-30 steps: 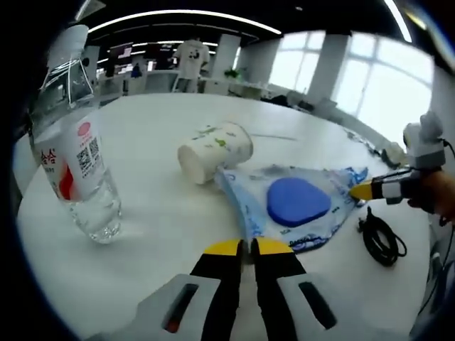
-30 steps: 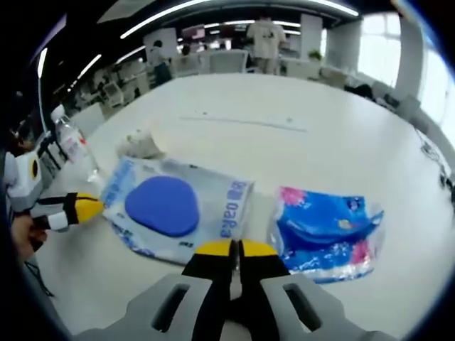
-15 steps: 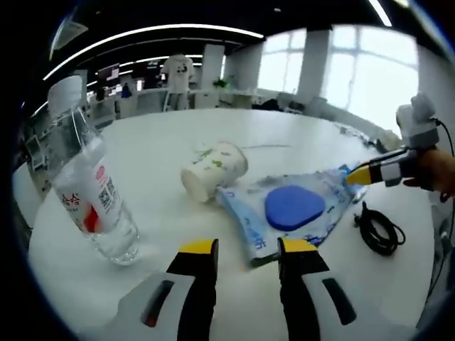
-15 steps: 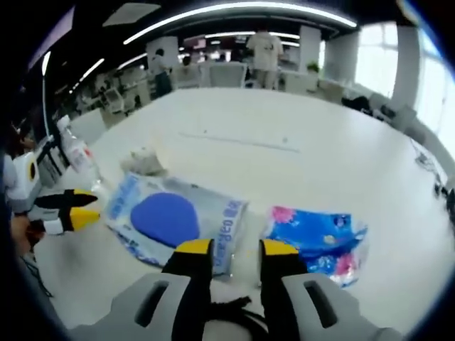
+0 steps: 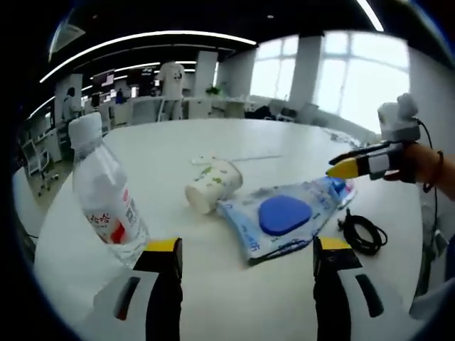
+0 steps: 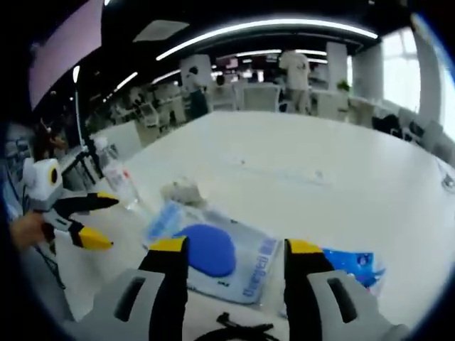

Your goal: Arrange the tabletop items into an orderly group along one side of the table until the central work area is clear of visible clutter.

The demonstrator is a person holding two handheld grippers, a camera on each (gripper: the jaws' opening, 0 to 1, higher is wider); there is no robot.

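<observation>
Both the left gripper and right gripper hover with jaws spread wide and empty above the wet-wipes pack at frame centre, where a careless sweep could roll the tipped paper cup or topple the water bottle at left.

Each hand-held gripper: grey body, black jaws w/ yellow tips; dark wristband.

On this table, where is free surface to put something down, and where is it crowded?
Free: the wide white table beyond the tipped paper cup, and the strip between the water bottle and that cup. Crowded: cup, wipes pack, black cable and blue packet sit close together.
</observation>
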